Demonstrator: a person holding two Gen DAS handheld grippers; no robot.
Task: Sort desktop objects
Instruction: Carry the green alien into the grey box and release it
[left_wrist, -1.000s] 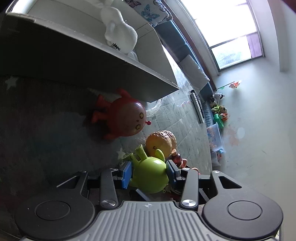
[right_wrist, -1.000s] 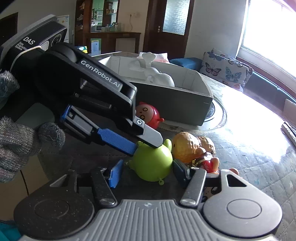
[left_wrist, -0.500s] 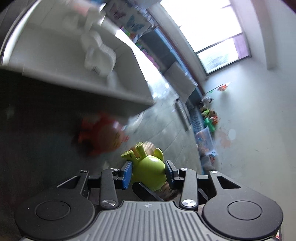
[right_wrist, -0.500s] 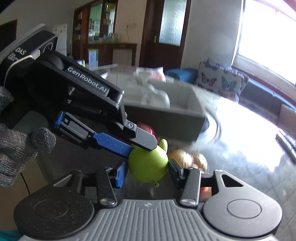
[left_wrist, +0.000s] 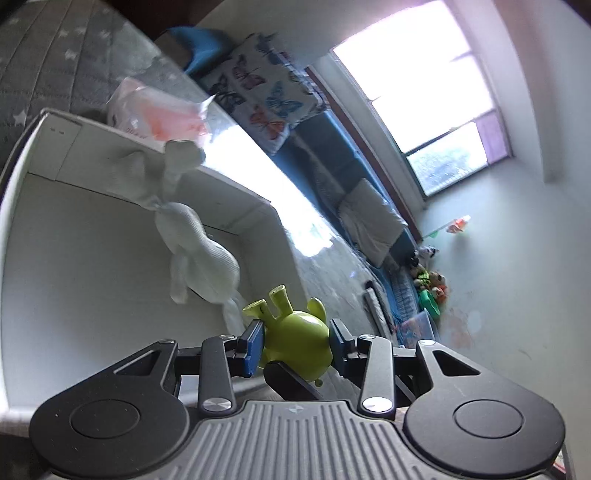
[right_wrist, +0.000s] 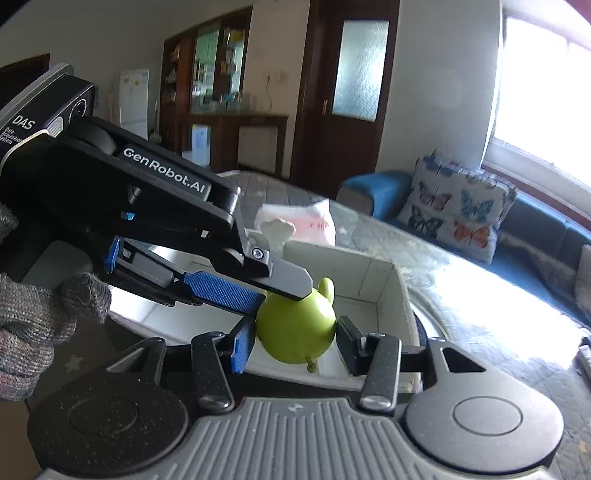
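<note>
My left gripper is shut on a round green toy with stalk eyes and holds it above the near edge of an open white box. A white soft rabbit toy lies inside the box. In the right wrist view the same green toy sits between my right gripper's fingers, which also close on it from below, with the left gripper's fingers on it from the left. The box wall lies behind.
A pink plastic packet lies beyond the box on the grey quilted table cover. A butterfly cushion and blue sofa stand behind the table. A gloved hand holds the left gripper.
Both grippers rose together with the green toy, from the table beside the red and orange toys to above the white box. Those toys have left view.
</note>
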